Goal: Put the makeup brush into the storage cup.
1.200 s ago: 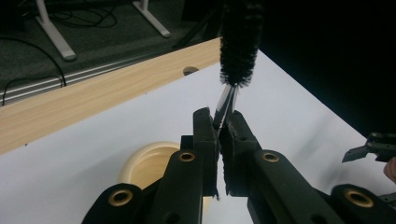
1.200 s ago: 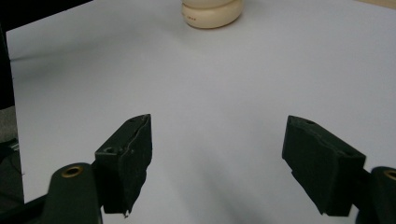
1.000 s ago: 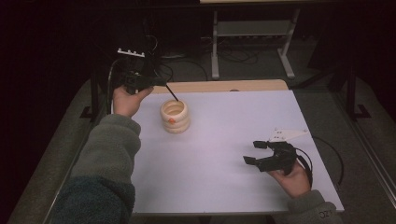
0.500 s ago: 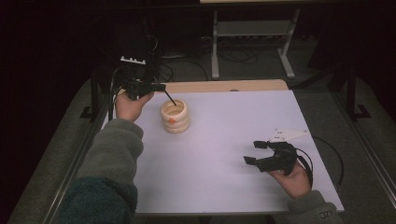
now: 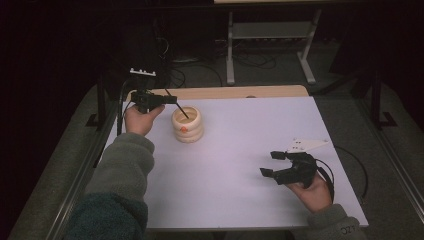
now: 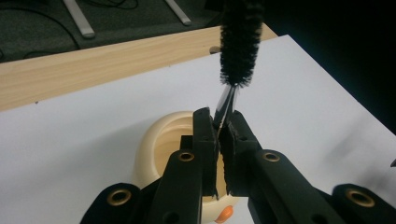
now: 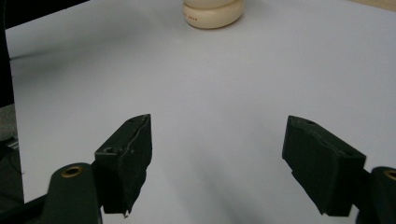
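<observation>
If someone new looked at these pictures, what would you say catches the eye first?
First, the cream ribbed cup at the far left of the white table, with a thin black bottle brush angled over its mouth. The left gripper is shut on the brush's wire stem. Near the right front edge, the right gripper rests open, holding nothing.

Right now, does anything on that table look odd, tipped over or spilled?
Nothing stands out. The cream cup stands upright on the white mat, no spill around it. The left claw pinches a black bottle brush by its wire stem; the right claw is open.
</observation>
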